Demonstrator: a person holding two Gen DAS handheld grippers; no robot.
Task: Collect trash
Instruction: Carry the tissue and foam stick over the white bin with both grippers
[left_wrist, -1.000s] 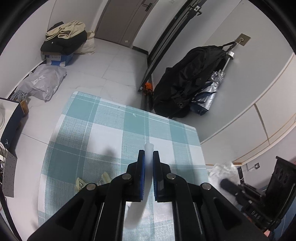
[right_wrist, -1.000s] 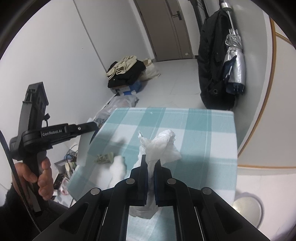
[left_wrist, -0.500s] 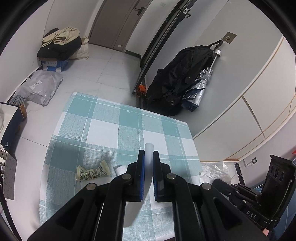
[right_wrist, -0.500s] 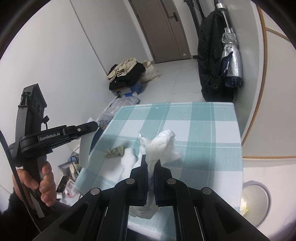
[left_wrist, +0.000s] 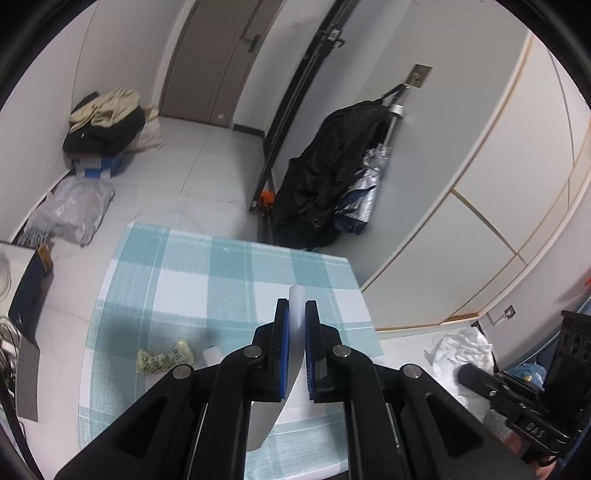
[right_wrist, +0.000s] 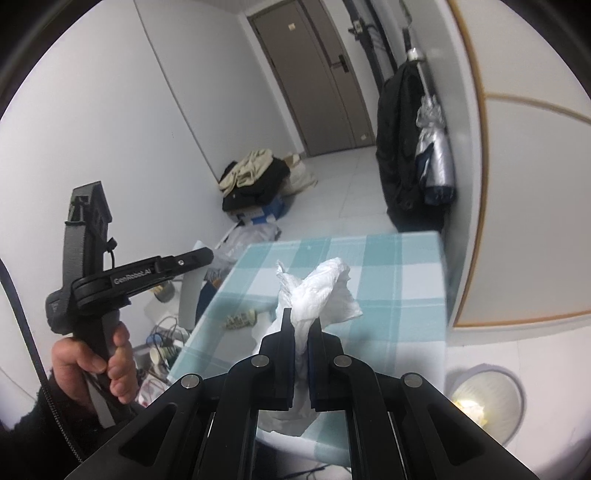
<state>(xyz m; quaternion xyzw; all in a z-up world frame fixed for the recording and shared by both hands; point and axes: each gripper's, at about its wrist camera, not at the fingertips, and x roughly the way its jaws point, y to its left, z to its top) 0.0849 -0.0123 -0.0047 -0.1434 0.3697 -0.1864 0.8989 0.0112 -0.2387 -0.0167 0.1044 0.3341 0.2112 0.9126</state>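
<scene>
Right wrist: tissue (right_wrist: 314, 291) between fingers (right_wrist: 286, 332)

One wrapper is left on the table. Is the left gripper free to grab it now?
Probably not: the left gripper is shut on a white sheet, though the wrapper lies uncovered nearby.

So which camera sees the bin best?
The right wrist view: the bin stands on the floor right of the table, its open top showing trash inside. The left wrist view does not show it.
</scene>
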